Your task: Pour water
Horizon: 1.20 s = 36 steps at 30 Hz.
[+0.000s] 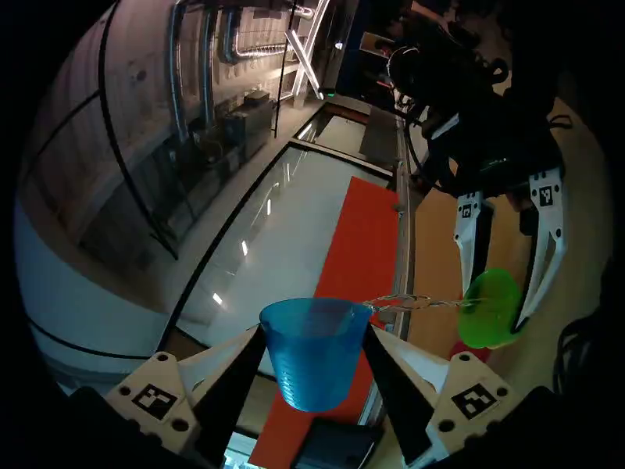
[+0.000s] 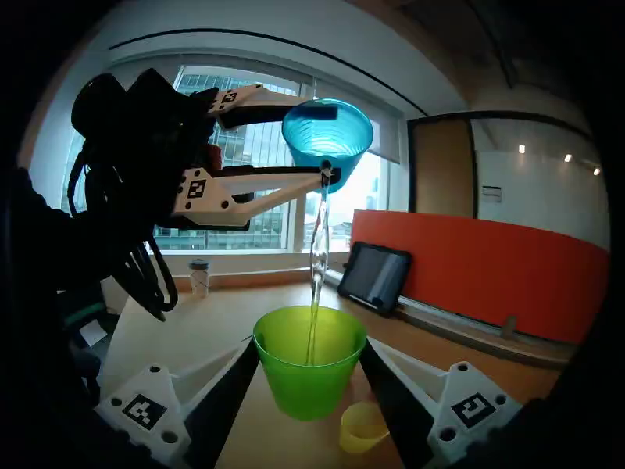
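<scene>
Blue plastic sits between the fingers of our left gripper [image 1: 315,338], which pinches the blue cup [image 1: 316,367] from both sides. In the right gripper view we see this cup tipped far over, its mouth turned towards us and its rim lowest on the pouring side. A thin, twisting stream of water [image 2: 316,250] leaves that rim and falls straight down.

Our right gripper [image 2: 310,352] clamps the green cup [image 2: 310,375] the same way, one finger pressed on each side. The cup stands upright directly beneath the blue one, well apart from it, and the stream lands inside its open mouth. We cannot tell whether its base rests on the wooden table [image 2: 234,313] or hangs just above it.

A small yellow cup [image 2: 361,426] stands on the table near its closest edge, just beside the green cup's base. Along the far edge a dark tablet [image 2: 375,277] leans up beside an orange panel [image 2: 500,266]. A small jar [image 2: 199,275] stands at the far edge under the window [image 2: 258,227].
</scene>
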Each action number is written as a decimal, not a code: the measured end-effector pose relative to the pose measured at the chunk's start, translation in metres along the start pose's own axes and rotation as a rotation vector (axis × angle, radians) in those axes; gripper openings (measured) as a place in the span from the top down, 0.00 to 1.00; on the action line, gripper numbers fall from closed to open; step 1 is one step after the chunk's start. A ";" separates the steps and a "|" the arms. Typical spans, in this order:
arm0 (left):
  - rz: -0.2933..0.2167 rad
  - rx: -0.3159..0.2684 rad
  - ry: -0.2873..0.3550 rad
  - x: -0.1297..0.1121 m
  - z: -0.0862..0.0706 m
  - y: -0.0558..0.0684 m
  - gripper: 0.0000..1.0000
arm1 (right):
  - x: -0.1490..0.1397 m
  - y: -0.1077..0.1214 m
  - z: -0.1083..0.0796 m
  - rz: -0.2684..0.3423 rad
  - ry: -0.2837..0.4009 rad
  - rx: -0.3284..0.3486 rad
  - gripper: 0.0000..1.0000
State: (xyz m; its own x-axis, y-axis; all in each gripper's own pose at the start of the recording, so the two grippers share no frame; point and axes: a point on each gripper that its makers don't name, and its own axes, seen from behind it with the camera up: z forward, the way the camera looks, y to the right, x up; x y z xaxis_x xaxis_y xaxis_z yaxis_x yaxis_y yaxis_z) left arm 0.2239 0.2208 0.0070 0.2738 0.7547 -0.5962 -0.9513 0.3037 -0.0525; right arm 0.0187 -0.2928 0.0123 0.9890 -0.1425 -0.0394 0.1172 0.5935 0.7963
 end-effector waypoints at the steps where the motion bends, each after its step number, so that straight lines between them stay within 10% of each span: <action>1: 0.003 0.001 0.000 0.000 0.000 0.000 0.14 | 0.000 0.000 0.000 0.000 0.000 0.000 0.09; 36: 0.165 0.028 0.019 0.016 0.003 -0.008 0.14 | 0.002 0.005 -0.007 0.001 0.012 -0.012 0.09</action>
State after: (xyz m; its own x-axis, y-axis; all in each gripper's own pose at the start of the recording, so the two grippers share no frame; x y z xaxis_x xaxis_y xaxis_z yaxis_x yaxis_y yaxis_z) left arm 0.2364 0.2314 0.0003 0.1113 0.7847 -0.6098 -0.9788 0.1929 0.0695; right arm 0.0221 -0.2846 0.0125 0.9901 -0.1326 -0.0460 0.1175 0.6034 0.7888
